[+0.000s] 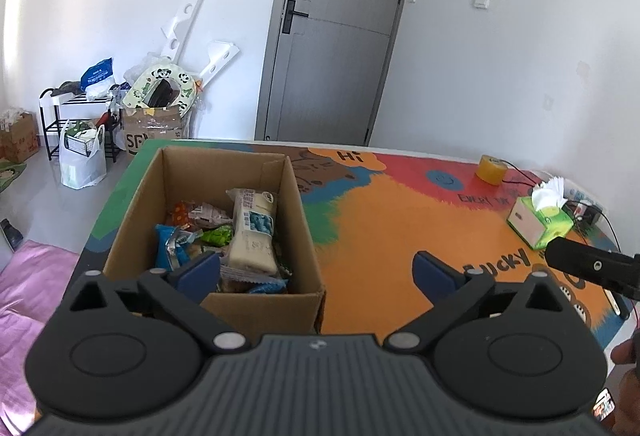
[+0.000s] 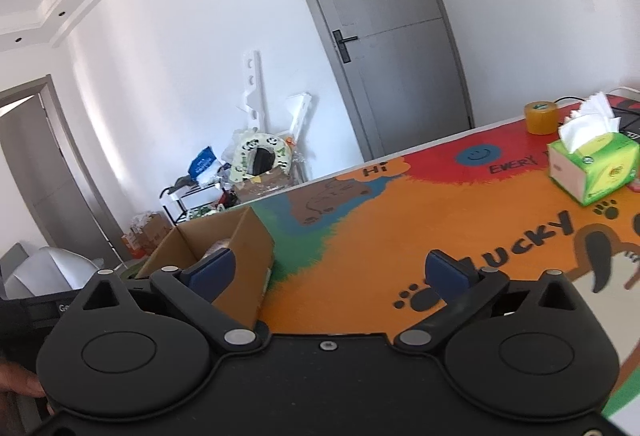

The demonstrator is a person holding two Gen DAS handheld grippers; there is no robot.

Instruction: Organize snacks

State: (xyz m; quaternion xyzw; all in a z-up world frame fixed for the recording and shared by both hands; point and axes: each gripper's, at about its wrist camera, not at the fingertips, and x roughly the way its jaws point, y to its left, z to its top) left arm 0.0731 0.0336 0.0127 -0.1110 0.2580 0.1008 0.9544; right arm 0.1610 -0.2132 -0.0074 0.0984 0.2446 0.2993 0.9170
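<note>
An open cardboard box (image 1: 308, 236) stands on the left part of a colourful table mat (image 1: 380, 220). It holds several snack packets, among them a long white and blue packet (image 1: 254, 232) and a blue packet (image 1: 170, 248). My left gripper (image 1: 316, 272) is open and empty, above the box's near right corner, its left finger (image 1: 198, 270) over the snacks. My right gripper (image 2: 330, 272) is open and empty over the orange mat, right of the box (image 2: 248, 248). The right gripper's side shows in the left wrist view (image 1: 588, 268).
A green tissue box (image 1: 540, 220) and a roll of yellow tape (image 1: 490, 169) stand at the table's far right, with black cables behind. Beyond the table are a grey door (image 1: 336, 31), a shoe rack (image 1: 76, 123), bags and cardboard boxes on the floor.
</note>
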